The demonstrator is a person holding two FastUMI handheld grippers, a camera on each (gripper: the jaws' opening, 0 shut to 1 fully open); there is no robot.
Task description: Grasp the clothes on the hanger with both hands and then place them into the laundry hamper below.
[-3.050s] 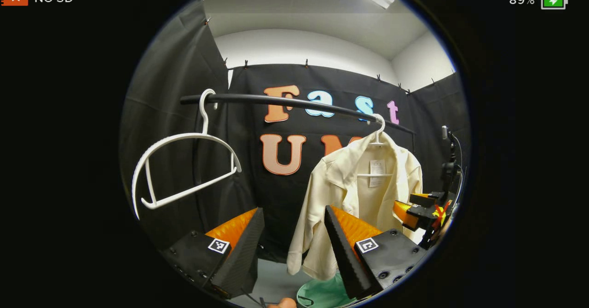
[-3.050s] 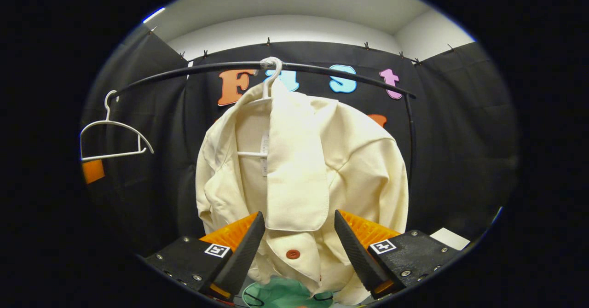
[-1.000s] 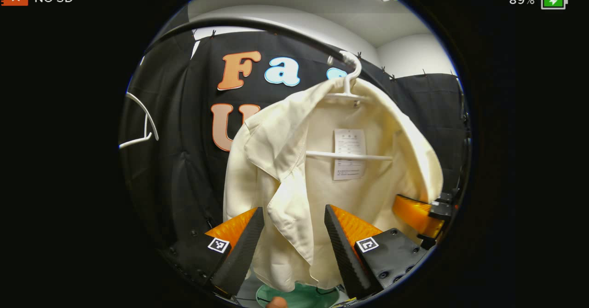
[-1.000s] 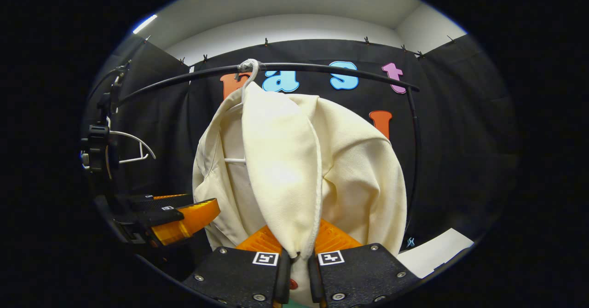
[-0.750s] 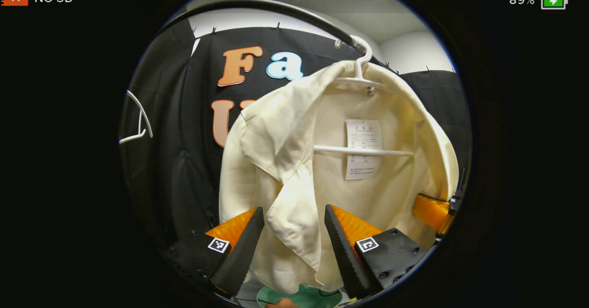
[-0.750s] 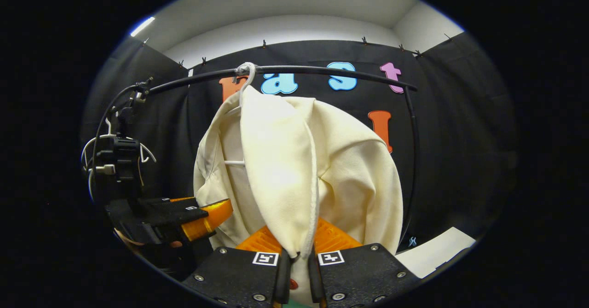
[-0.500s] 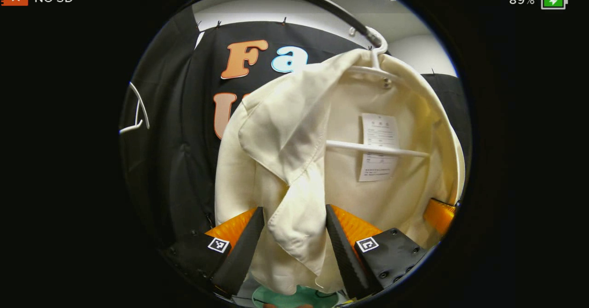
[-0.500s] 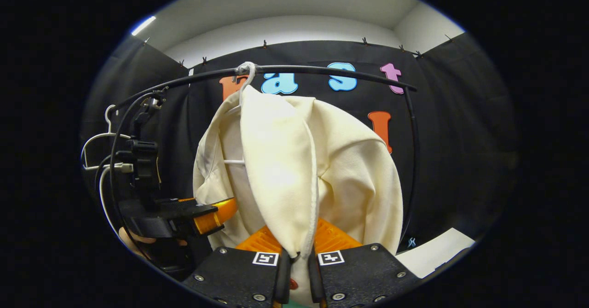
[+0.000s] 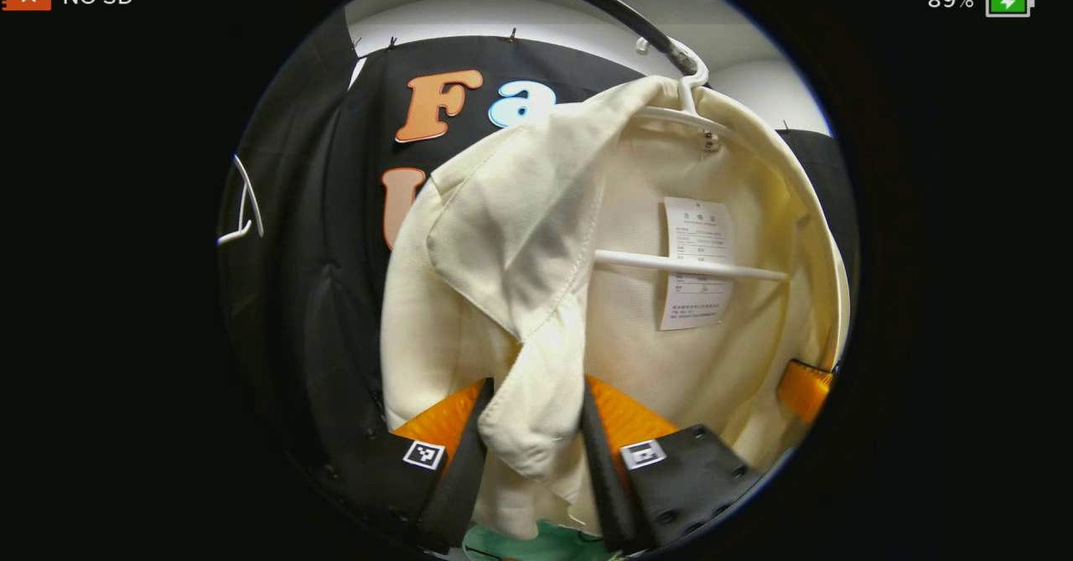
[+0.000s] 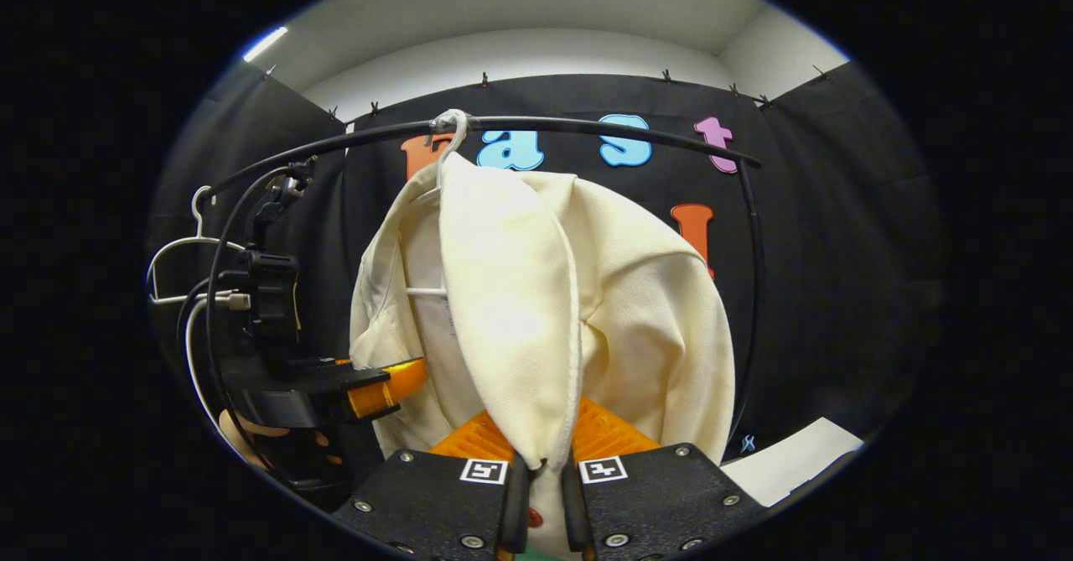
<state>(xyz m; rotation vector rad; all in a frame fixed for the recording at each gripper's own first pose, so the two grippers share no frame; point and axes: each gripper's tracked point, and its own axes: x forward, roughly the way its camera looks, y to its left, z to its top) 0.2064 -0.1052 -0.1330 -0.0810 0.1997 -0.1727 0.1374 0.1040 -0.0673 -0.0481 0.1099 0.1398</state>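
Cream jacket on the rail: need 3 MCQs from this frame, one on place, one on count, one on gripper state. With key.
1. Where does the cream jacket hang?
A. On a white hanger hooked on the black rail
B. Folded on a shelf
C. Inside the hamper

2. How many white hangers are on the rail in the right gripper view?
A. Two
B. Four
C. None

3. What state is the right gripper in?
A. Wide open, away from the cloth
B. Shut on the jacket's front flap
C. Shut on the bare hanger

Key:
1 A: the hanger hooks over the black rail.
2 A: the jacket's hanger, plus a bare hanger farther along.
3 B: both fingers pinch the flap.
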